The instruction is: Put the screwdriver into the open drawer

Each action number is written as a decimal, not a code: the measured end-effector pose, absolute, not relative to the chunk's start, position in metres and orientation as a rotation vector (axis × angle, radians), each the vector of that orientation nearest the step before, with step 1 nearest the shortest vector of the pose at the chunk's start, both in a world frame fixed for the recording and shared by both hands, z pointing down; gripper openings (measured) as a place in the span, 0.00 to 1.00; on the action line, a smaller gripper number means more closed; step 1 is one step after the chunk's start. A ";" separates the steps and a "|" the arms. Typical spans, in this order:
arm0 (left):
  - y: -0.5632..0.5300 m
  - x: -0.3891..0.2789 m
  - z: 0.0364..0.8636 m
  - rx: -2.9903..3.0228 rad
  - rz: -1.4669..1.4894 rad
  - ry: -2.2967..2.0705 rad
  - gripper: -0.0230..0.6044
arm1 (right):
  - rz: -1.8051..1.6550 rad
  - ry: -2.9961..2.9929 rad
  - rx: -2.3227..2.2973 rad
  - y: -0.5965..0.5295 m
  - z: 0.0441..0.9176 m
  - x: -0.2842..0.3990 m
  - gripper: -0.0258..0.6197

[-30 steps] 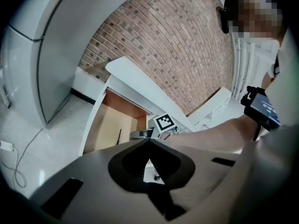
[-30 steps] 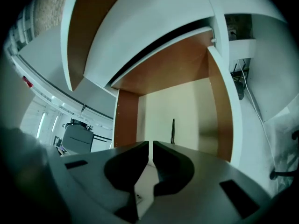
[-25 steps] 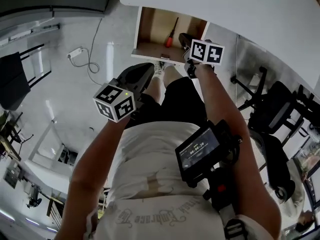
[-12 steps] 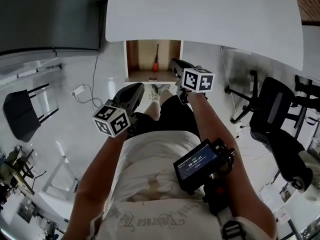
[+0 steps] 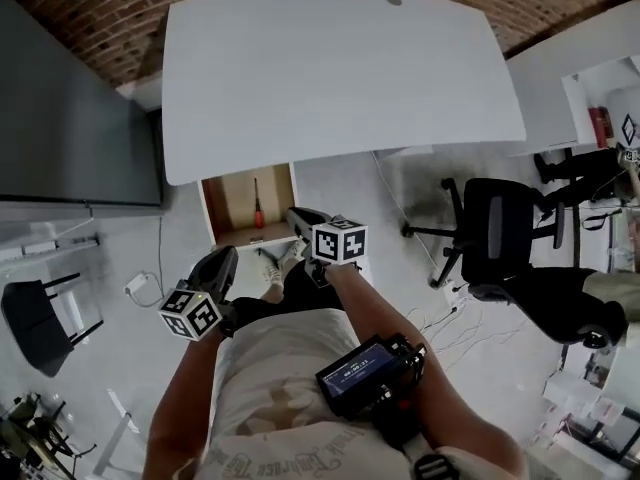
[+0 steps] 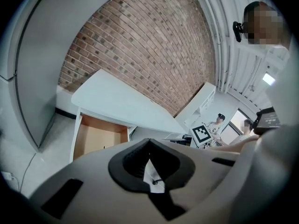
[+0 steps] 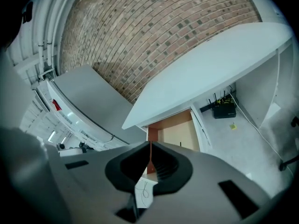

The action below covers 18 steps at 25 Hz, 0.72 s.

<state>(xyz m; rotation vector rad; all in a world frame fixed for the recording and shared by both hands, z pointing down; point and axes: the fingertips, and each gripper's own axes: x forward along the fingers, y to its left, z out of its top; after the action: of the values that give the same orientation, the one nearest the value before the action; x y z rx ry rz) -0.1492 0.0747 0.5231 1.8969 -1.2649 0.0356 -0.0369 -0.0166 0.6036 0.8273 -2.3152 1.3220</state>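
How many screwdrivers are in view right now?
1. The screwdriver lies inside the open drawer under the white desk. Others could be hidden in the part beneath the desk.

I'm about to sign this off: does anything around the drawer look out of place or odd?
Nothing stands out. The screwdriver lies inside the open drawer under the white desk, and nothing looks spilled or damaged.
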 end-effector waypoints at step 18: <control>0.052 -0.137 0.470 1.988 -0.072 -1.304 0.07 | 1.251 -2.456 0.814 -0.011 0.516 -0.001 0.08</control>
<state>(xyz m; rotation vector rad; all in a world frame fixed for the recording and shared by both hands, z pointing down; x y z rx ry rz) -0.1372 0.0524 0.4696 1.9878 -1.3036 -0.0717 -0.0005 -0.0113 0.5165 0.8141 -2.4558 1.2508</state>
